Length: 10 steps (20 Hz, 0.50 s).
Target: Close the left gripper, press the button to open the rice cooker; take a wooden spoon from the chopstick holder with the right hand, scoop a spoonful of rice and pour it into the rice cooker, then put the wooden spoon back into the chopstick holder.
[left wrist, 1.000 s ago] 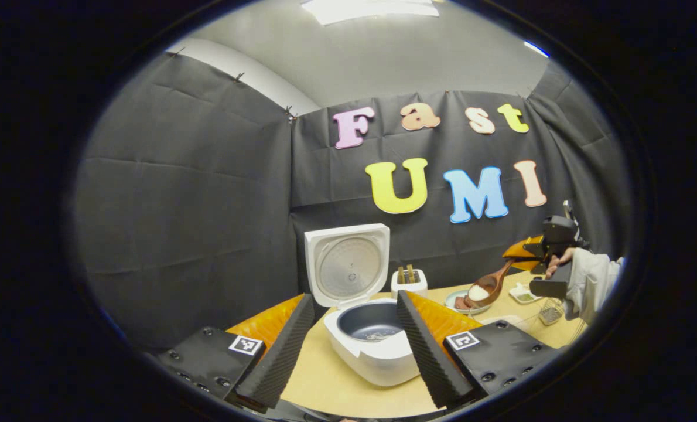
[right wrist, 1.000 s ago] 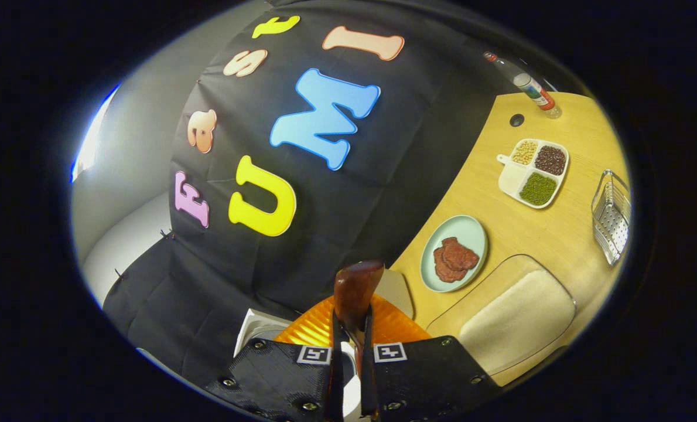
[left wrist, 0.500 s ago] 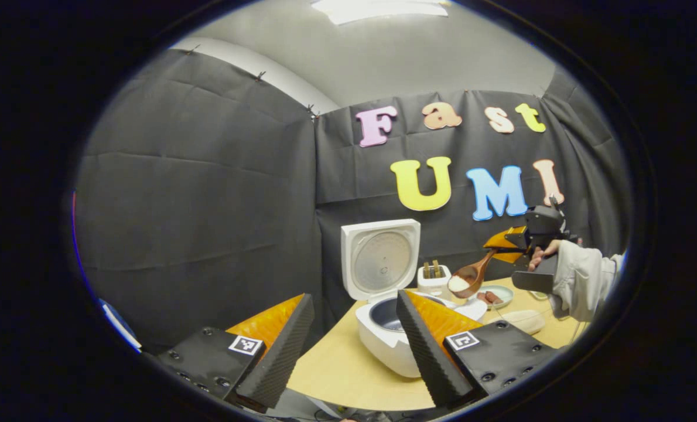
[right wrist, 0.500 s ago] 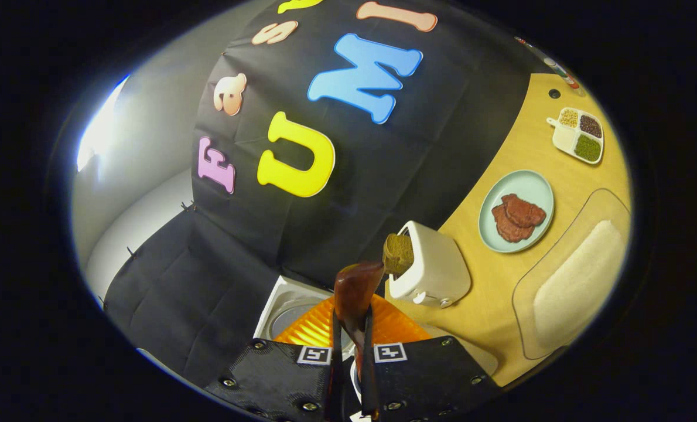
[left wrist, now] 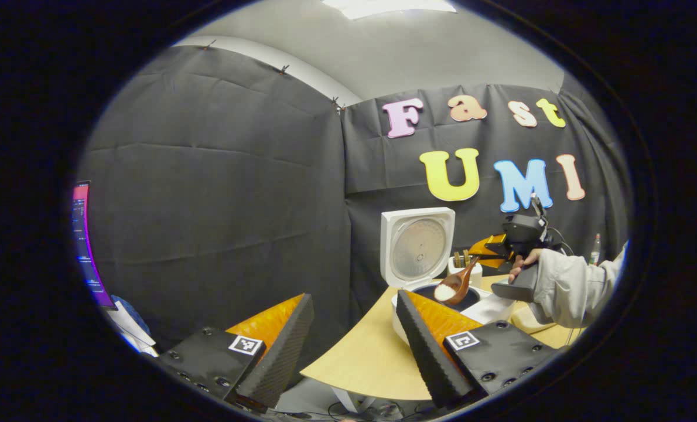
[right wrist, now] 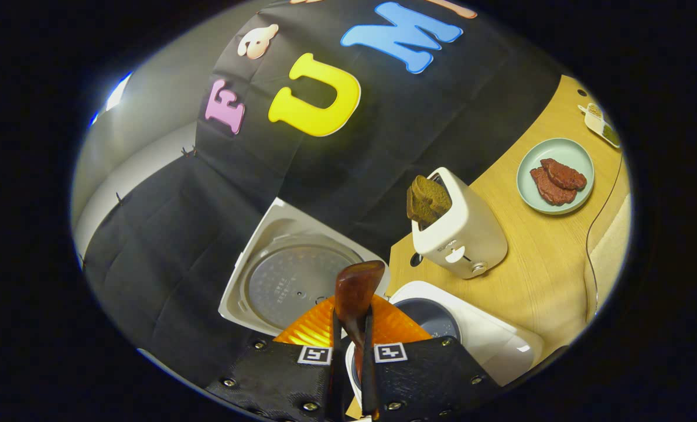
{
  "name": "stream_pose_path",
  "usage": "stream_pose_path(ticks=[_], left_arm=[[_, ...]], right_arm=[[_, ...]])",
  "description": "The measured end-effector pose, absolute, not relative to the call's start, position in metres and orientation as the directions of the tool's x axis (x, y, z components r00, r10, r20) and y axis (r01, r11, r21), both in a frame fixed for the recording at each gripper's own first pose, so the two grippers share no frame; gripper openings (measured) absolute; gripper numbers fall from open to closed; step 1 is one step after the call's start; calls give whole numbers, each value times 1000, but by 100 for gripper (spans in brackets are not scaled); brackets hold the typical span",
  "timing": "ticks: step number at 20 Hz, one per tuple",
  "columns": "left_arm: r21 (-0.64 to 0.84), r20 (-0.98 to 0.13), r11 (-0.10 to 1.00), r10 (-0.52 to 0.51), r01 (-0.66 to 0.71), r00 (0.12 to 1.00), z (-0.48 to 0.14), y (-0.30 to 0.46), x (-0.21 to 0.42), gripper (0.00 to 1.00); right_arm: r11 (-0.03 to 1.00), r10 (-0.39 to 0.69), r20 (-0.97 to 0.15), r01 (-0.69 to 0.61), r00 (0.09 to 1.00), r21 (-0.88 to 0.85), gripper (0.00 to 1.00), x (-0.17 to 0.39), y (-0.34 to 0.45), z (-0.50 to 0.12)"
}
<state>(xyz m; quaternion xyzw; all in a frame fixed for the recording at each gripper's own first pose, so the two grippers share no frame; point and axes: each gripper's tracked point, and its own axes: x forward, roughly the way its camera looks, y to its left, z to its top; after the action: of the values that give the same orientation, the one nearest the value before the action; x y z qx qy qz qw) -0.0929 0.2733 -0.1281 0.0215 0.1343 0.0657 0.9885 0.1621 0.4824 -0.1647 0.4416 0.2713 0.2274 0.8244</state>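
The white rice cooker (left wrist: 410, 308) stands on the table with its lid (left wrist: 417, 246) raised and its dark inner pot (right wrist: 429, 316) exposed. My left gripper (left wrist: 354, 298) is open and holds nothing, well in front and to the left of the cooker. A hand in a pale sleeve (left wrist: 571, 281) holds my right gripper (left wrist: 492, 247) behind the cooker. My right gripper (right wrist: 350, 328) is shut on the handle of the wooden spoon (right wrist: 355, 287). The spoon's bowl (left wrist: 449, 289) carries white rice and hangs just over the pot's rim.
A white toaster (right wrist: 463, 225) with brown slices stands behind the cooker. Farther right are a pale green plate (right wrist: 583, 158) with red meat and a divided tray (right wrist: 599, 123). The wooden table (left wrist: 360, 363) ends close ahead of my left gripper. A lit screen (left wrist: 85, 234) is far left.
The right gripper carried the rice-laden spoon leftward from over the plate, past the toaster, to above the cooker pot. The left gripper drew back to the left and stayed open.
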Motion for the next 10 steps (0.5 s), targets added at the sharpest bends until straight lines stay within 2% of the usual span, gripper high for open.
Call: stream_pose_path(ticks=[5,9,10], left_arm=[[57,-272,985,171,-162,947,-134,286,-93,100],[44,-276,984,179,-173,944,-138,287,-95,98],[41,-275,984,178,-173,945,-138,287,-95,100]], right_arm=[[675,622,-330,-272,710,686,12,149,514,-187],[753,613,-350,-389,708,531,12,146,526,-185],[768,611,-356,-419,707,485,12,145,529,-184]])
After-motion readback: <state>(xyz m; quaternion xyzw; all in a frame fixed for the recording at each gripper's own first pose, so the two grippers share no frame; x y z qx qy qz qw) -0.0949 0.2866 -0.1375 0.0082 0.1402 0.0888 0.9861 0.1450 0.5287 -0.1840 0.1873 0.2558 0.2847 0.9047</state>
